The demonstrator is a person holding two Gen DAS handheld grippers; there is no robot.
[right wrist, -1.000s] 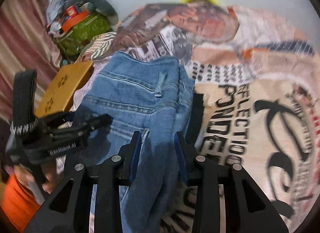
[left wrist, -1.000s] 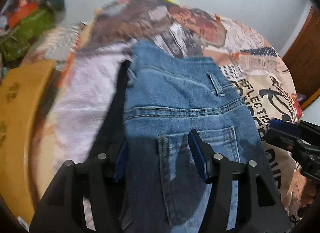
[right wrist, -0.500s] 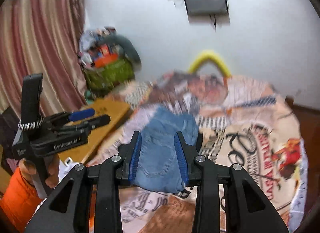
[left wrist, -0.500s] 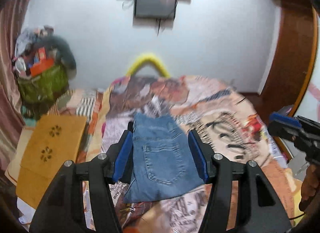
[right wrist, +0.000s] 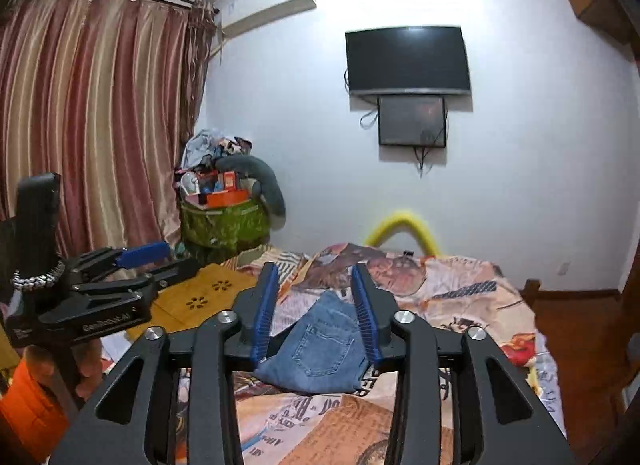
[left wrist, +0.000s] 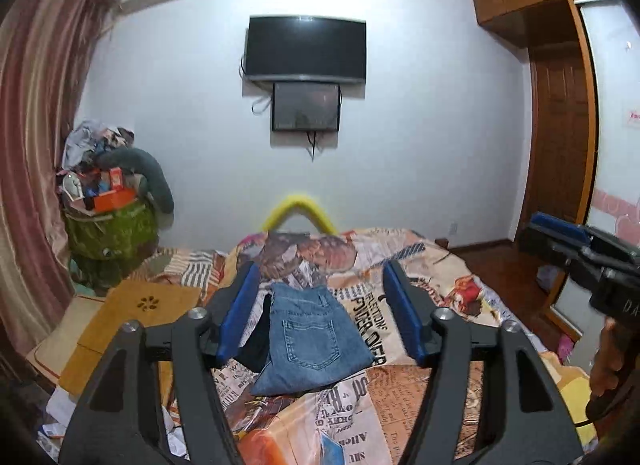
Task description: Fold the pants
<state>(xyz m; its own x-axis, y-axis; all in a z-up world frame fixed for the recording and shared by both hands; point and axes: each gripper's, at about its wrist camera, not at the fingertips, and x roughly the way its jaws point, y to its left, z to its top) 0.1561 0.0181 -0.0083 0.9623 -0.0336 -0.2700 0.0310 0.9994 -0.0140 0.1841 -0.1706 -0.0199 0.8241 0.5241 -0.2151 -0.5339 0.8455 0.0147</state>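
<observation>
A bed (left wrist: 452, 285) with a busy printed cover fills the middle of the room, its far end against a white wall (left wrist: 420, 125) that carries a TV (left wrist: 306, 49) with a smaller screen (left wrist: 306, 106) under it. Striped curtains (right wrist: 88, 125) hang on the left, with a heaped green bag (left wrist: 110, 233) near them and a yellow board (left wrist: 132, 317) on the bed's left edge.

The jeans (left wrist: 312, 341) lie folded into a short stack on the cover, back pocket up, near the middle of the bed, well apart from both tools.

The left gripper (left wrist: 320, 315) hangs above and nearer than the jeans, its jaws spread wide with nothing between them; they have just been opening. The right gripper (right wrist: 316, 311) is likewise clear of the cloth, its jaws parted more narrowly and empty, also just opening. A hand (right wrist: 60, 365) in an orange sleeve (right wrist: 28, 405) holds the left tool's grip.
</observation>
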